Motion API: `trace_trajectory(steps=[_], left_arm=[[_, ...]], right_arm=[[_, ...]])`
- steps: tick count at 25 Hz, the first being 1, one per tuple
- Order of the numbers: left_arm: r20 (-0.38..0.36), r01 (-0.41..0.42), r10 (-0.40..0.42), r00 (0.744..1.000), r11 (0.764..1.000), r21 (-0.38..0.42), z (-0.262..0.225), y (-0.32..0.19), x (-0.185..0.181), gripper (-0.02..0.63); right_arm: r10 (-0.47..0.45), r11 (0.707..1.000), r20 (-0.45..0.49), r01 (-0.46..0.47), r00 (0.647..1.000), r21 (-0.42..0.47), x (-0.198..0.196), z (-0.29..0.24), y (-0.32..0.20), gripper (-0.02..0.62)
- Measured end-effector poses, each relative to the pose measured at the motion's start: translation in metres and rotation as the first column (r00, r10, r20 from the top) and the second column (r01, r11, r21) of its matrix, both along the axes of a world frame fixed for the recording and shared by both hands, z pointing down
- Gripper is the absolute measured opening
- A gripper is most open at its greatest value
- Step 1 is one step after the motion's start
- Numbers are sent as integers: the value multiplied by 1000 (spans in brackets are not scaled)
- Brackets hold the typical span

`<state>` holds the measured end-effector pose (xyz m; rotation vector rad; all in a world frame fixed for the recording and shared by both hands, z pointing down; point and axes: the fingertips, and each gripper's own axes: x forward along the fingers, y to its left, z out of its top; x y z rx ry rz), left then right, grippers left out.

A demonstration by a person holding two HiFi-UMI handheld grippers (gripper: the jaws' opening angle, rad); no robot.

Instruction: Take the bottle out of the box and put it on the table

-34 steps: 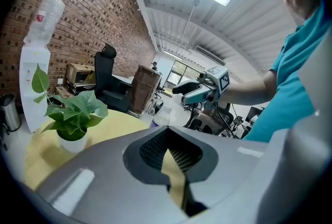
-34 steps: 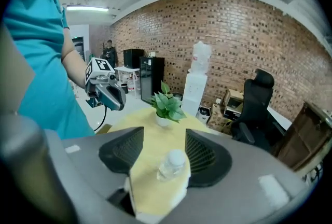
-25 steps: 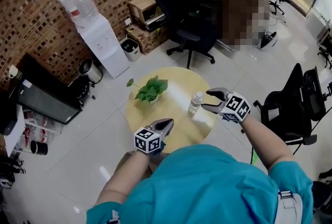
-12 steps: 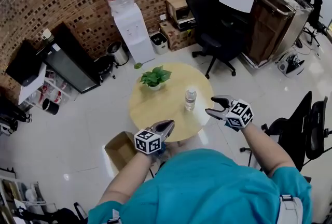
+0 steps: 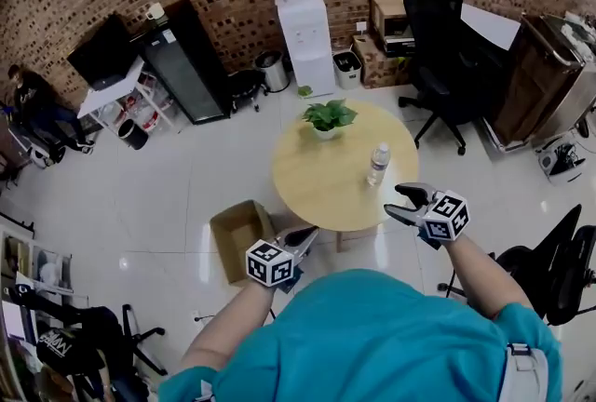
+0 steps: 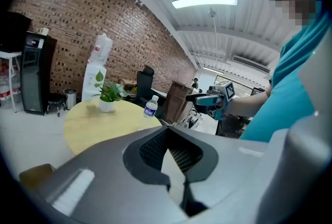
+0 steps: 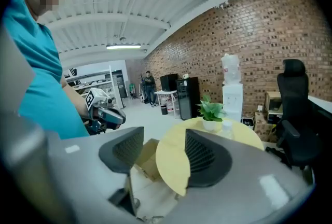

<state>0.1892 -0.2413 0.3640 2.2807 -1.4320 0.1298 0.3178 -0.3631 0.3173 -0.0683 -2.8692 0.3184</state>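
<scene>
A clear water bottle (image 5: 378, 165) with a white cap stands upright on the round yellow table (image 5: 321, 186), near its right edge. It also shows in the left gripper view as the bottle (image 6: 150, 107). An open cardboard box (image 5: 240, 237) sits on the floor left of the table and looks empty. My left gripper (image 5: 301, 237) is shut on nothing, held above the floor between box and table. My right gripper (image 5: 404, 202) is open and empty, just off the table's near right edge and a short way from the bottle. In the right gripper view the bottle (image 7: 226, 127) peeks over one jaw.
A potted green plant (image 5: 326, 116) stands at the table's far edge. Black office chairs (image 5: 447, 37) are behind and to the right. A water dispenser (image 5: 303, 19), a black cabinet (image 5: 196, 65) and a bin (image 5: 272, 70) line the brick wall. A person (image 5: 37, 107) sits far left.
The head view has swung, so the table and bottle now lie further right and the box on the floor is fully in view. Both grippers keep their pose and state.
</scene>
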Motion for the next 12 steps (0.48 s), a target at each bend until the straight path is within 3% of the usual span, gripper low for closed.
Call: trace_trajectory(steps=[5, 12], left_arm=[[-11, 33, -32, 999, 999, 15, -10, 73, -19, -2], [-24, 17, -16, 1000, 1000, 6, -13, 175, -38, -2]], right_arm=[[-19, 1000, -7, 19, 1000, -14, -18, -12, 65, 249], [21, 998, 13, -20, 1000, -54, -37, -28, 158, 249]])
